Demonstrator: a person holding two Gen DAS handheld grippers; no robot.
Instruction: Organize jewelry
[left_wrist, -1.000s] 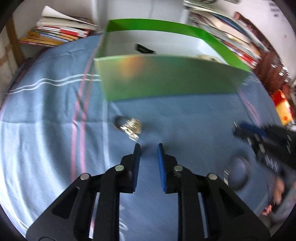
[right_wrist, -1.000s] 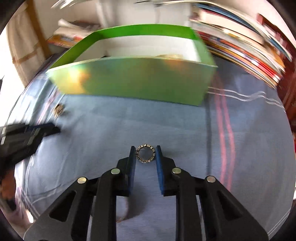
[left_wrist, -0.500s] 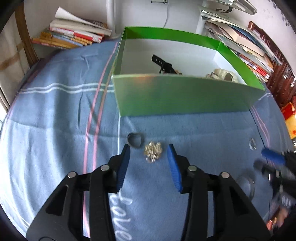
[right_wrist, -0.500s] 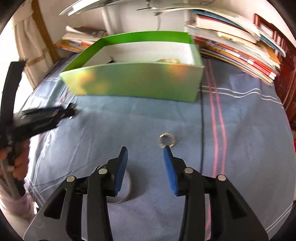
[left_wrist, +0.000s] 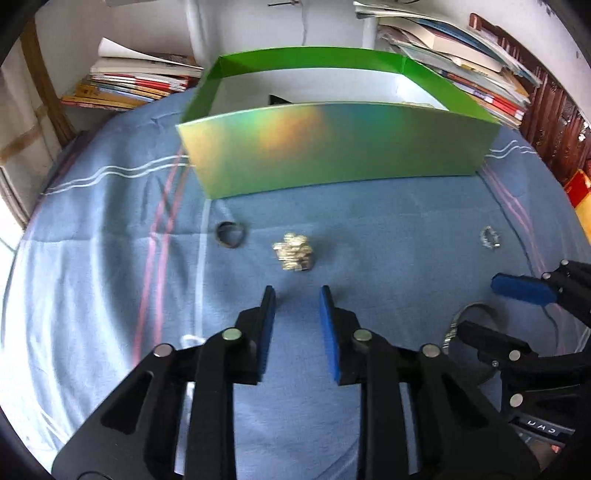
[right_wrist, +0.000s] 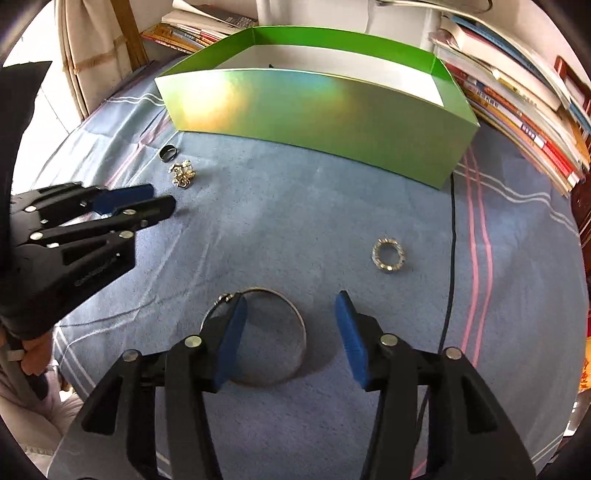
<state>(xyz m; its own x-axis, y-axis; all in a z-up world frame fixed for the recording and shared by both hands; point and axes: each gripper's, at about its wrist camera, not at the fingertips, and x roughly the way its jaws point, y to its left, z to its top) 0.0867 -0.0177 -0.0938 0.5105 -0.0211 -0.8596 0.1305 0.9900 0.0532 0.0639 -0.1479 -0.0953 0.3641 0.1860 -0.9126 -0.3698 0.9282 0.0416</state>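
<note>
A green box (left_wrist: 332, 147) (right_wrist: 317, 110) stands at the back of the blue cloth. A silver cluster piece (left_wrist: 293, 252) (right_wrist: 182, 173) lies just ahead of my open, empty left gripper (left_wrist: 297, 295) (right_wrist: 147, 199). A dark ring (left_wrist: 229, 234) (right_wrist: 168, 153) lies to its left. My right gripper (right_wrist: 290, 310) (left_wrist: 498, 310) is open and empty over a large silver bangle (right_wrist: 288, 306) (left_wrist: 476, 306). A studded silver ring (right_wrist: 388, 254) (left_wrist: 489, 237) lies ahead and to its right.
Stacks of books and magazines (left_wrist: 140, 85) (right_wrist: 524, 110) line the back and the right side. The blue cloth (left_wrist: 369, 221) has pink and white stripes. A dark item (left_wrist: 279, 99) lies inside the box.
The right gripper let go of the studded ring, opened wide and drew back over the bangle. The left gripper opened and now sits just behind the silver cluster.
</note>
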